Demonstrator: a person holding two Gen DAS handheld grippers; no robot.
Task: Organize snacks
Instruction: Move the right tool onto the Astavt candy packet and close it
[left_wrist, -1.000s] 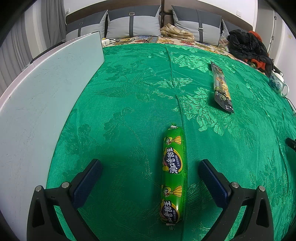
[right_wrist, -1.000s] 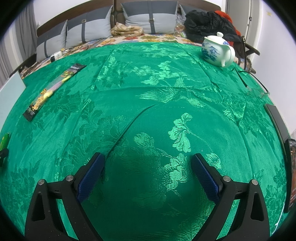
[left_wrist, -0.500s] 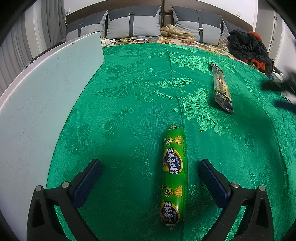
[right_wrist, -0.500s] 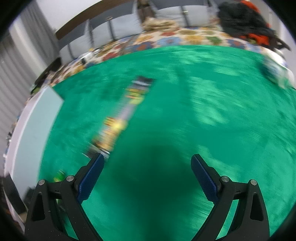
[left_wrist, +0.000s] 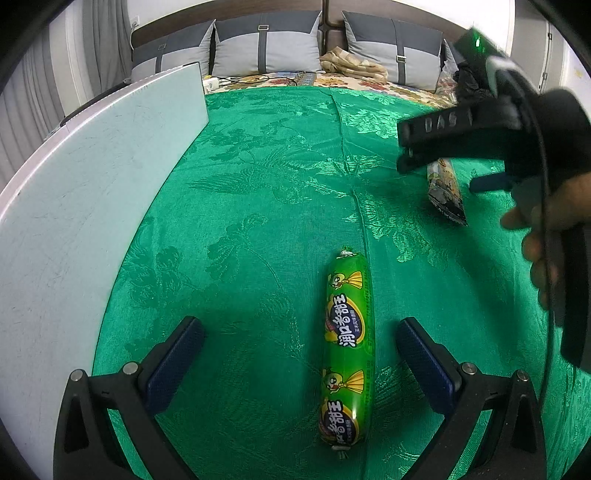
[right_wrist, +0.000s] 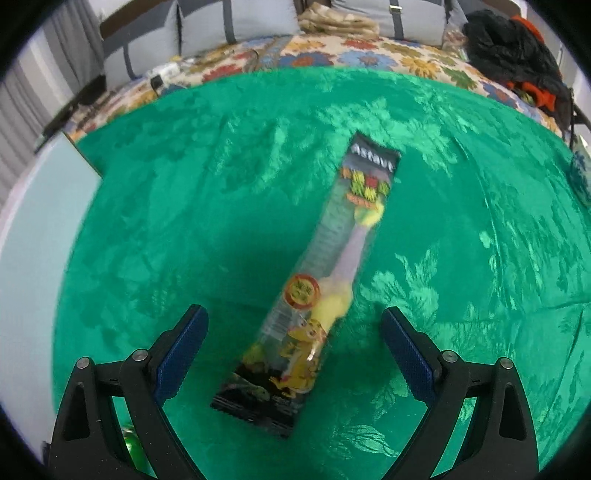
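Judging by how things lie, the sorting has barely begun; neither snack is held, and both lie loose on the green cloth (left_wrist: 258, 206), so every pick and placement remains. Taking the green sausage stick (left_wrist: 347, 350) as landmark: far to its left a pale board (left_wrist: 92, 184) lies along the cloth's edge, perhaps the place for the snacks, though that is only a guess; around the sausage the left gripper (left_wrist: 295, 362) stands with its jaws spread wide, the stick lying lengthwise between the blue pads (left_wrist: 173, 362), nearer the right-hand one and touching neither; beyond the sausage and to its right lies the long dark snack packet (right_wrist: 321, 288), with the right gripper (right_wrist: 293, 354) poised over its near end, jaws equally wide and holding nothing; a hand (left_wrist: 546, 236) grips that tool's handle. Further right still, at the bed's far corner, a heap of dark clothing (right_wrist: 517, 55) sits well apart. Nothing blocks either grasp; the cloth between the sausage and the board is bare.
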